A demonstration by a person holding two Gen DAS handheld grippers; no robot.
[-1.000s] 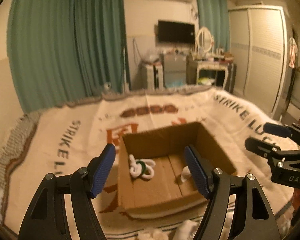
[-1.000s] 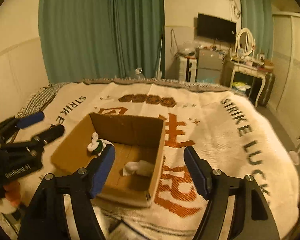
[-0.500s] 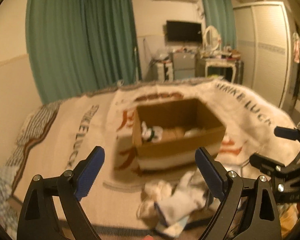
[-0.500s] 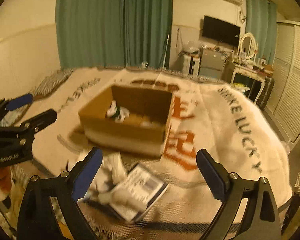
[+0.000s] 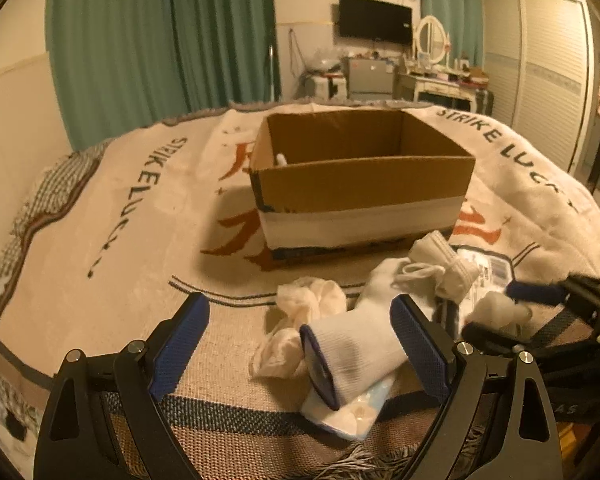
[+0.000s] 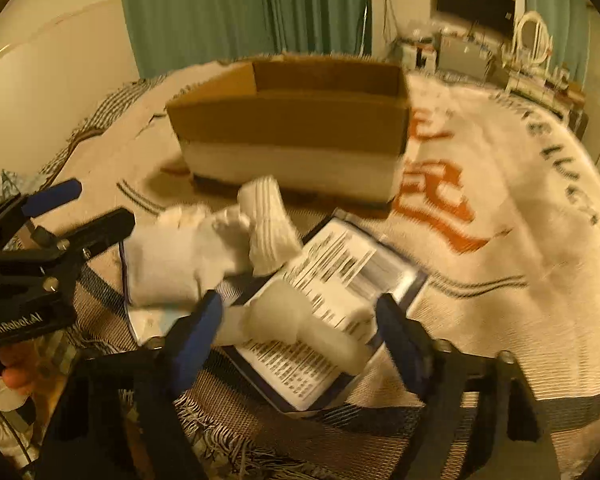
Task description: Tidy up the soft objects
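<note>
An open cardboard box (image 5: 363,184) stands on the blanket; it also shows in the right wrist view (image 6: 292,128). A pile of white socks lies in front of it: a large white sock (image 5: 359,344), a cream crumpled one (image 5: 311,300) and rolled ones (image 5: 439,268). My left gripper (image 5: 300,344) is open, low over the large sock. My right gripper (image 6: 300,332) is open around a small white sock (image 6: 300,320) lying on a printed packet (image 6: 331,308). The sock pile (image 6: 204,248) lies to its left.
The bed is covered by a cream blanket (image 5: 112,216) with "STRIKE LUCKY" lettering and a fringed near edge (image 6: 236,452). Green curtains, a TV, a dresser and a wardrobe stand behind the bed.
Both grippers have pulled back from above the box and dropped low to the sock pile at the blanket's near edge. The box now looks farther away and is seen from the side.
</note>
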